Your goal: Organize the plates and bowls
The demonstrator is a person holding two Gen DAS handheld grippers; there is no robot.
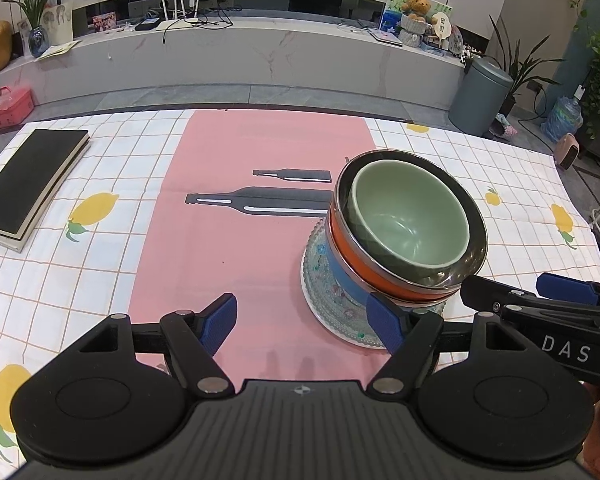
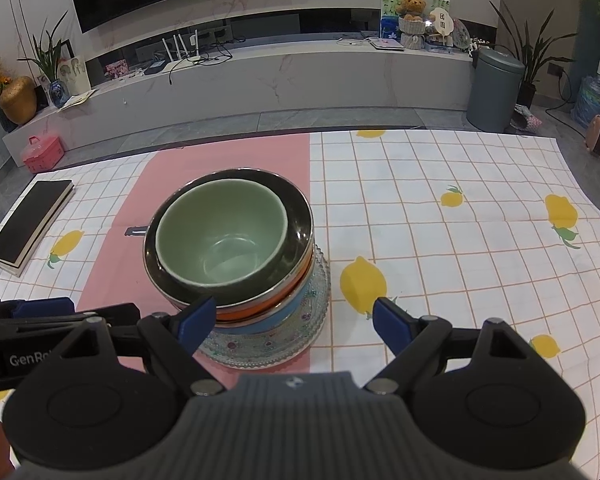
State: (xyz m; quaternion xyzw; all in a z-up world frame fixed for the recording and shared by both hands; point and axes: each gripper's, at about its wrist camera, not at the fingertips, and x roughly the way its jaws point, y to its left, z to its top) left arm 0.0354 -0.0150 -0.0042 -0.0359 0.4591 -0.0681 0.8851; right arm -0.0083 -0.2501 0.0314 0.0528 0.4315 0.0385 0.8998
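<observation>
Looking along the left gripper (image 1: 303, 322), the left wrist view shows its blue-padded fingers spread wide and holding nothing. To the right of its centre line stands a stack of dishes on a pink table runner (image 1: 236, 240): a green bowl (image 1: 410, 220) nested in a dark steel-rimmed bowl (image 1: 472, 208), over an orange bowl (image 1: 356, 260) and a blue bowl (image 1: 344, 280), all on a patterned glass plate (image 1: 320, 280). The stack tilts, its mouths opening up and toward the camera. The right finger of this gripper sits just beside the plate's near edge. Only this view shows bottle silhouettes (image 1: 256, 200) printed on the runner, lying lengthwise left to right, and the other gripper's arm at far right.

In the right wrist view, the right gripper (image 2: 294, 316) is also spread and empty; the stack sits left of centre, its left finger overlapping the dark bowl's rim. This view shows more lemon-print checked tablecloth (image 2: 460, 240).

A black book (image 1: 32, 180) lies at the left. Beyond the table are a marble media ledge (image 1: 260, 48), plants and a grey bin (image 1: 480, 96).
</observation>
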